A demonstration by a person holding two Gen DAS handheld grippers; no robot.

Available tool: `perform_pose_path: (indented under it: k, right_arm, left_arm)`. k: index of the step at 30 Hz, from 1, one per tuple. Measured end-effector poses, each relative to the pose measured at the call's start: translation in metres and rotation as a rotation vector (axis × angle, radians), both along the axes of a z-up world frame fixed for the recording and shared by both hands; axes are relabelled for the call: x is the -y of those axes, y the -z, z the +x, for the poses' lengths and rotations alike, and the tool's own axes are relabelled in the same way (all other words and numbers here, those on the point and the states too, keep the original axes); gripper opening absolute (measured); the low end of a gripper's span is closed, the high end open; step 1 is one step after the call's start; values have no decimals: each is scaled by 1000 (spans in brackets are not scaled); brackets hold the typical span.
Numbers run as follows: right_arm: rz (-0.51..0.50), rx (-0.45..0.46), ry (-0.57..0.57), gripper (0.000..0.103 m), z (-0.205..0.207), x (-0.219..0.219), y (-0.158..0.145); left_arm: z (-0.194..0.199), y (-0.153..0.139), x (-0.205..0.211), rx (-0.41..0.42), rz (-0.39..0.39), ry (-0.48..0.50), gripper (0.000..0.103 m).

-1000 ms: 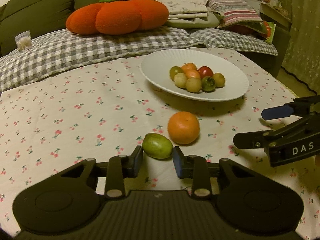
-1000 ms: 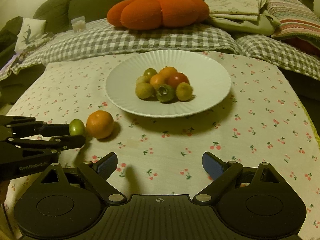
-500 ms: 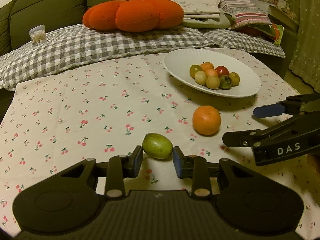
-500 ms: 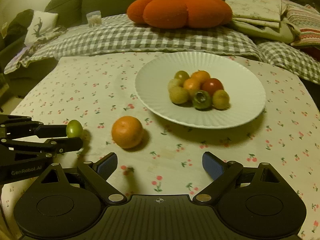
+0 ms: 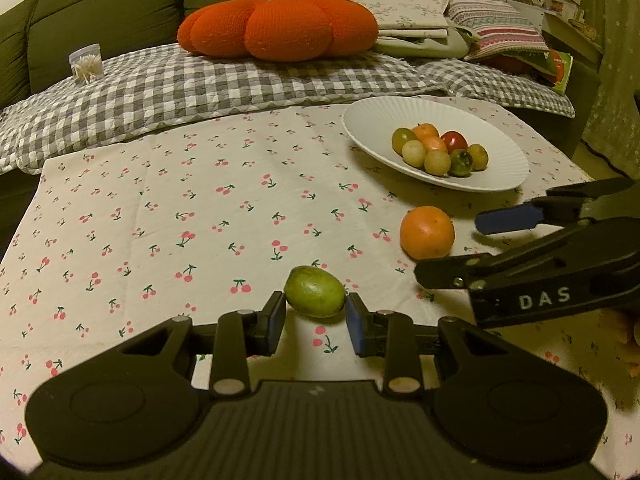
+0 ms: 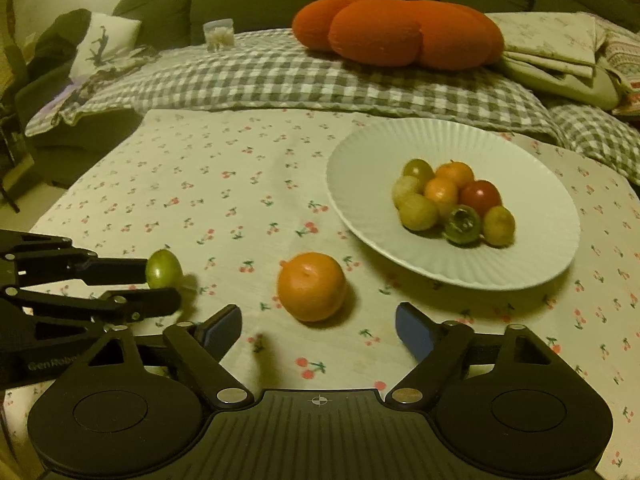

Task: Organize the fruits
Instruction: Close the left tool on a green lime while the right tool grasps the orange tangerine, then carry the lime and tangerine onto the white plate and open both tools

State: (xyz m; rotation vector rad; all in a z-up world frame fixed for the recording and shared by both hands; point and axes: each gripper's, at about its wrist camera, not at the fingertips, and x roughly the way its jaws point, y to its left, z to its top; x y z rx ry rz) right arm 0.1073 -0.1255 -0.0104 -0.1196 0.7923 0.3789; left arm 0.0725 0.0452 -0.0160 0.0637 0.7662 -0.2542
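On the left, our left gripper is clenched on the green fruit, held just above the cherry-print cloth; its smooth, rounded skin could squirt free if we swing fast. Further right, our right gripper gapes empty just before the orange, which could roll if nudged, well short of the white plate.

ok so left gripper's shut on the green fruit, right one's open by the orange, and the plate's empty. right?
Not quite: the plate isn't empty. It holds a cluster of small fruits, clear in the right wrist view. The rest stands: left gripper shut on the green fruit, right gripper open by the orange.
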Motion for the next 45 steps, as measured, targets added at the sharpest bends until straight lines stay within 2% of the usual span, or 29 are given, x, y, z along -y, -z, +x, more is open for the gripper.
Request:
perform_pose_path:
  k: [4, 8, 11, 14, 19, 23, 37, 41, 44, 45]
  right_arm:
    - [9, -2, -3, 75, 2, -4, -1]
    - [15, -4, -6, 63, 4, -7, -2]
    - [18, -5, -6, 58, 5, -7, -2]
    - [21, -13, -10, 47, 6, -7, -1]
    - [21, -8, -10, 40, 6, -7, -2]
    - [18, 1, -4, 31, 6, -5, -3]
    - [33, 5, -10, 30, 0, 5, -9]
    - [46, 11, -8, 17, -2, 10, -15]
    - [52, -4, -17, 18, -2, 13, -16]
    - [50, -4, -15, 22, -3, 13, -16]
  left_arm:
    - [-2, 0, 0, -1, 0, 1, 31]
    - [-1, 0, 0, 0, -1, 0, 31]
    - [-1, 0, 0, -1, 0, -1, 31]
    - [-2, -1, 0, -1, 0, -1, 31]
    - [-3, -1, 1, -1, 0, -1, 31]
    - [-3, -1, 1, -1, 0, -1, 31]
    - [-3, -2, 6, 2, -5, 4, 31]
    - [-1, -5, 8, 4, -7, 9, 31]
    - [-1, -4, 10, -2, -3, 11, 31]
    - [-1, -3, 11, -4, -1, 12, 31]
